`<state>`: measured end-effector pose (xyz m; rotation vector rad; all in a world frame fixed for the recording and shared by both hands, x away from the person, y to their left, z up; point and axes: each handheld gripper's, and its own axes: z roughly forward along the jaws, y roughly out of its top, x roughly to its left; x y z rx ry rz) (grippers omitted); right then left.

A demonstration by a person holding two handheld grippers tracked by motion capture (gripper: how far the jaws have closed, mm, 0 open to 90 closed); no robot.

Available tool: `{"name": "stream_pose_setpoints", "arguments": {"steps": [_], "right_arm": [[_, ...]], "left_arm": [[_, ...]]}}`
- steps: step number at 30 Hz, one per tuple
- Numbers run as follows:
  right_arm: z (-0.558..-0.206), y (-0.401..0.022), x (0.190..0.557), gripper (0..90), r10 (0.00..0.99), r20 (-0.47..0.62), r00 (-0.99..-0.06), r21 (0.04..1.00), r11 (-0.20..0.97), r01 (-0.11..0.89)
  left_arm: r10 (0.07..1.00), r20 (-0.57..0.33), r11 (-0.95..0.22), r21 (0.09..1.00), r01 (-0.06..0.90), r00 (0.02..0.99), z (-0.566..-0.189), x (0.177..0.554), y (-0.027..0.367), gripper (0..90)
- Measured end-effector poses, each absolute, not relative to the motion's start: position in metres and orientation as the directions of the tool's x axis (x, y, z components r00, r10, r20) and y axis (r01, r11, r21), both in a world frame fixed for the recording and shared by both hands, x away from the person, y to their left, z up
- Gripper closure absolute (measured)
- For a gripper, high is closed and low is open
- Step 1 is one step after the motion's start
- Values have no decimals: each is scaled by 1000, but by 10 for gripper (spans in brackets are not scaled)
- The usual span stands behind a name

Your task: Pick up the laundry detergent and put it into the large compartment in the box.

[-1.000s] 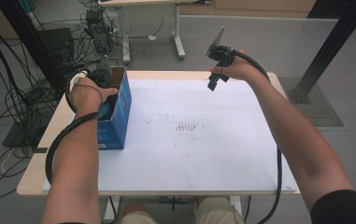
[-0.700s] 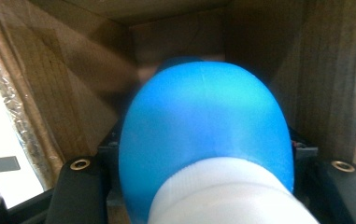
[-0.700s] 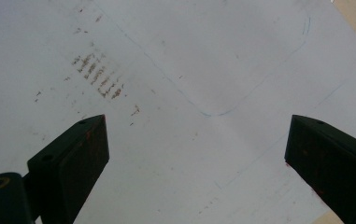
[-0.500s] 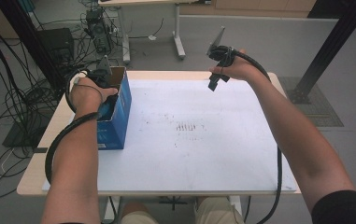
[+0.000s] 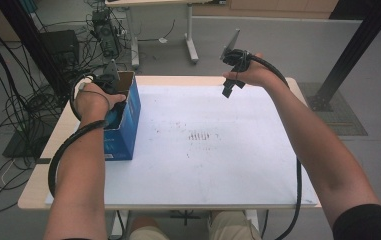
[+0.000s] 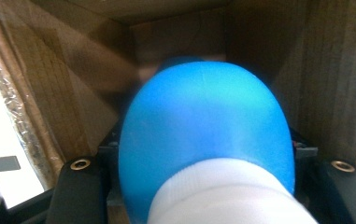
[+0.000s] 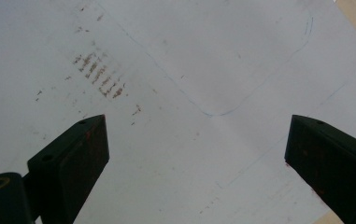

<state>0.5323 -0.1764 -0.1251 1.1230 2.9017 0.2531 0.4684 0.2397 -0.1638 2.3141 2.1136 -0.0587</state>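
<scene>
box (image 5: 128,120): blue outside, brown cardboard inside
bottle (image 6: 203,135): bright blue with a white cap
bench (image 5: 203,150): white top with small brown marks
right tongs (image 7: 196,154): black

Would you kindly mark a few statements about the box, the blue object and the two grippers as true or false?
1. The left gripper holds a blue object inside the box. True.
2. The right gripper is shut on a pen. False: its jaws stand open with nothing between them.
3. The box sits at the table's left side. True.
4. The box is red. False: it is blue outside.
</scene>
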Motion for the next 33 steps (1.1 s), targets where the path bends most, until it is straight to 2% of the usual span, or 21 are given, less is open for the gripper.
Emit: {"name": "stream_pose_setpoints", "arguments": {"steps": [33], "right_arm": [[-126,-180,532,63,675,41,-737,159,723,672]], "left_arm": [[996,-27,-90,-26,996,90,-165,469,238,380]]}}
